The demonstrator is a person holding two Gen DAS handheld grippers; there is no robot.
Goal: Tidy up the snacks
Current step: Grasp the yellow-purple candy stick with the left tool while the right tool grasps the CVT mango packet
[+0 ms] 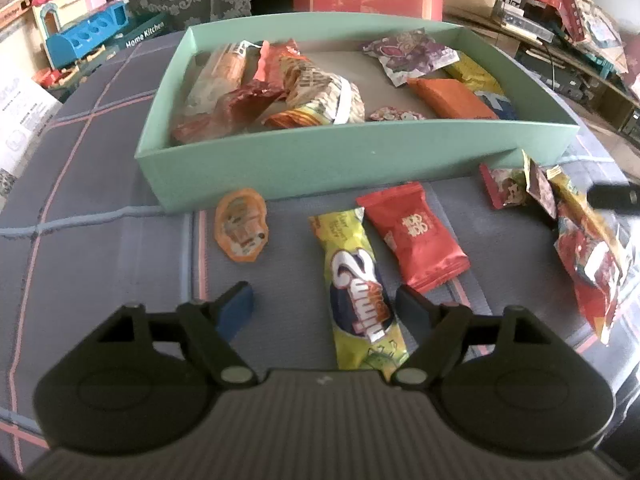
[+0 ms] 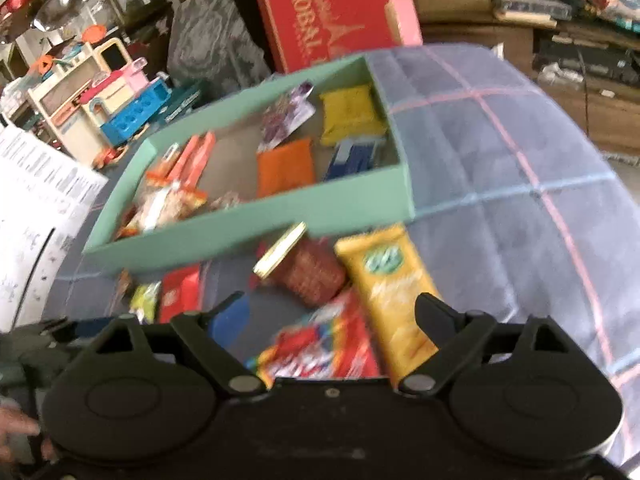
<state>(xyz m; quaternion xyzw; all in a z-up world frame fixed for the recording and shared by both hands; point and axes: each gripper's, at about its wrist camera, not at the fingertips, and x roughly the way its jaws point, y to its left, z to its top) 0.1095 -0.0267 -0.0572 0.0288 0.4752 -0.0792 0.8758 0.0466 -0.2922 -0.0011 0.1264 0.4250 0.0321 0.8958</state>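
Note:
A mint green box (image 1: 320,160) holds several snack packs; it also shows in the right wrist view (image 2: 280,212). My left gripper (image 1: 326,306) is open over a yellow wafer pack (image 1: 356,288) lying between its fingers on the cloth. A red pack (image 1: 416,236) and an orange jelly cup (image 1: 240,226) lie nearby. My right gripper (image 2: 334,312) is open above a yellow cracker pack (image 2: 396,292), a colourful red pack (image 2: 320,344) and a red-brown snack cup (image 2: 310,272). The right gripper's tip shows in the left wrist view (image 1: 612,198).
A blue checked cloth (image 2: 500,160) covers the table. More packs (image 1: 580,248) lie at the right in front of the box. A red carton (image 2: 328,12), toys (image 1: 80,36) and a paper sheet (image 2: 36,216) surround the table.

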